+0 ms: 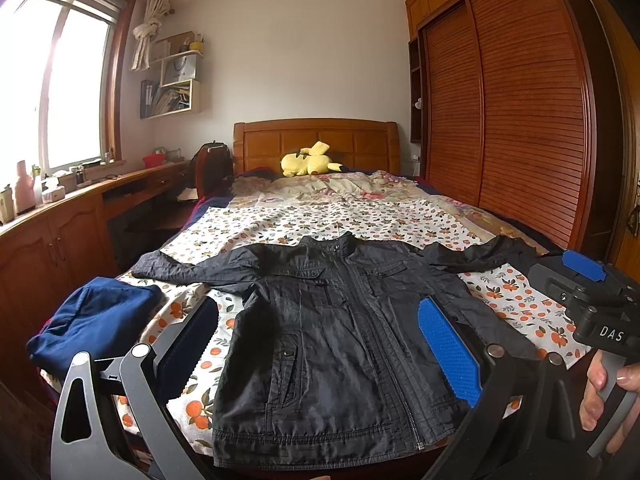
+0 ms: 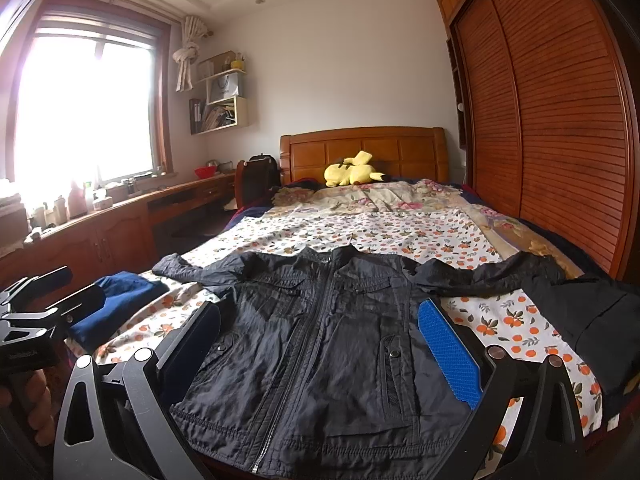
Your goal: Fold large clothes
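The zip-front jacket (image 1: 340,344) is black. The sheet (image 1: 320,220) beneath it is white, printed with small oranges and leaves, and the quilt (image 1: 332,188) beyond is a pink-and-cream floral. A folded garment (image 1: 96,320) is navy blue. The plush toy (image 1: 310,160) is yellow. Gripper pads (image 1: 448,356) are bright blue; the wardrobe doors (image 1: 500,120) are reddish-brown.

Crinkled matt cloth jacket (image 1: 332,344), glossy slatted wood wardrobe (image 1: 516,120)
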The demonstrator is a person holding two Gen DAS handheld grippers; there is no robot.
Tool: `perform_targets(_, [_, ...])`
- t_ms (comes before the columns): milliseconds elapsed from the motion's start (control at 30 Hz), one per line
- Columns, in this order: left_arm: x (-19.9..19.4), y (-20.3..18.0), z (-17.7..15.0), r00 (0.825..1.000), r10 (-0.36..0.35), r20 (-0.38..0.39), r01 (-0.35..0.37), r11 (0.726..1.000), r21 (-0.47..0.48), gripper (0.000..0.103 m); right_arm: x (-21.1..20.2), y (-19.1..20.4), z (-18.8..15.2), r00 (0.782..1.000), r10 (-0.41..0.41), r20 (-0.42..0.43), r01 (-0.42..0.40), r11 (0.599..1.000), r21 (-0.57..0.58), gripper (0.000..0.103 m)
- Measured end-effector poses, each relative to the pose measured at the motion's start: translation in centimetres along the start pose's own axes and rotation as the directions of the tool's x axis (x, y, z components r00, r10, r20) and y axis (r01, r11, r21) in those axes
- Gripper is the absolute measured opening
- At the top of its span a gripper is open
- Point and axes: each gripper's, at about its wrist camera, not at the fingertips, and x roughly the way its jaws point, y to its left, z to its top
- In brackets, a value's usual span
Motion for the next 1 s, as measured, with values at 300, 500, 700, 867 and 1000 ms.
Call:
perform_targets(300, [-0.1, 0.0, 0.0, 1.000, -0.001, 0.001, 0.001, 1.000, 0.000, 0.101, 0.0, 0.0, 0.0, 1.000, 0.001, 0.001, -0.001, 1.000, 0.000, 0.096])
perform_targets(500, [0.0, 0.1, 0.0, 1.000, -0.003, -0.001, 0.003, 1.000, -0.002, 0.101, 0.0, 0.0, 0.0, 1.000, 0.001, 0.001, -0.001, 1.000, -0.001, 0.096])
perform_targets(700, [0.4, 0.6, -0.3, 1.000, 0.000, -0.006, 0.000, 1.000, -0.005, 0.101, 0.0, 0.0, -0.1, 1.000, 0.001, 0.002, -0.001, 1.000, -0.001, 0.096])
perform_targets(867, [0.8, 0.6, -0.6, 1.000, 0.000, -0.011, 0.000, 1.000, -0.007, 0.101, 0.1, 0.1, 0.1, 1.000, 0.001, -0.003, -0.001, 1.000, -0.002, 0.096])
perform_targets(1000, [1.1, 0.8, -1.0, 1.000, 0.001, -0.017, -0.001, 1.000, -0.009, 0.101, 0.2, 0.1, 0.0, 1.000, 0.001, -0.007, -0.001, 1.000, -0.002, 0.096])
